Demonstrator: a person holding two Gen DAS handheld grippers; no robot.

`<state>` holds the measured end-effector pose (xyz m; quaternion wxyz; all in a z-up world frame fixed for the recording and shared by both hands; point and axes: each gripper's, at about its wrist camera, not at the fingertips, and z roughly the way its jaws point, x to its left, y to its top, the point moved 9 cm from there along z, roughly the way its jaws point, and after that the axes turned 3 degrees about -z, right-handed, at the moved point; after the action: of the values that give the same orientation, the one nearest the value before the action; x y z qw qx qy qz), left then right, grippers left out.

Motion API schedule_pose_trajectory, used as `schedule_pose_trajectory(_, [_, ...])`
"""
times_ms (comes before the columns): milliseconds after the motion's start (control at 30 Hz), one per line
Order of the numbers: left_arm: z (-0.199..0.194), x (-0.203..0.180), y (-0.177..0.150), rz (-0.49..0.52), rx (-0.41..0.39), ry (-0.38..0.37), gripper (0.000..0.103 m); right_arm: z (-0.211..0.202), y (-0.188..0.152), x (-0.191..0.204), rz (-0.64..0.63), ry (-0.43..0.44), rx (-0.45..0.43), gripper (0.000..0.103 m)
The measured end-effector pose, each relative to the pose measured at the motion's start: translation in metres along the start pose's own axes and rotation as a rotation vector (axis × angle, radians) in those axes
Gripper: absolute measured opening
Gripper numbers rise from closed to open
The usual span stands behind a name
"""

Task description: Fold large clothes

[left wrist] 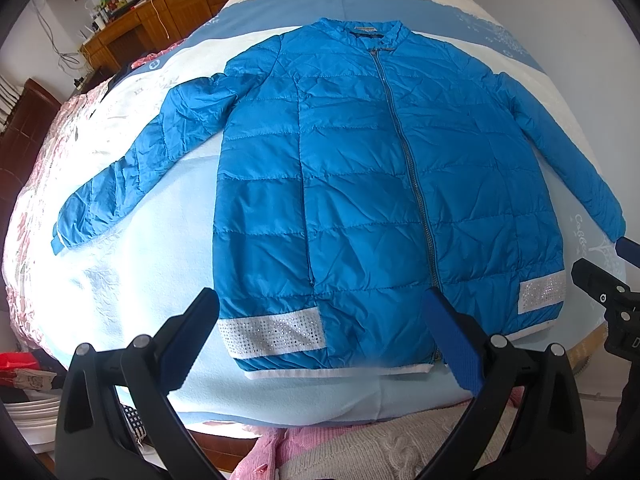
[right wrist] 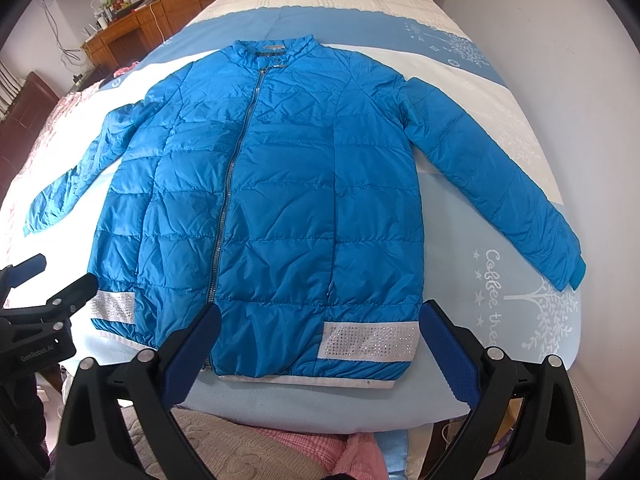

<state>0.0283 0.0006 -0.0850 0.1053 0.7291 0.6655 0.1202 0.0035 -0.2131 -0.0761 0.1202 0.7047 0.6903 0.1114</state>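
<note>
A bright blue quilted jacket lies flat and zipped on the bed, collar at the far end, both sleeves spread out to the sides. White sparkly bands run along its hem. My left gripper hovers open above the hem's left half, nothing between its fingers. My right gripper hovers open above the hem's right half, also holding nothing. Each gripper shows at the edge of the other's view: the right gripper and the left gripper.
The bed has a light blue and white cover with printed trees and lettering. Pink and beige knitted clothes lie below the near edge. A wooden desk with clutter and wardrobes stand at the far left.
</note>
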Motion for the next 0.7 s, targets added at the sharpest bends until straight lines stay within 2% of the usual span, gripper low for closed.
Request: schedule_pose_trajectory(700, [-0.0003,0.0004,0.0003,0.001,-0.003,0.003,0.1,0.0,-0.0035,0.0021,-0.001,-0.001,-0.003,0.099])
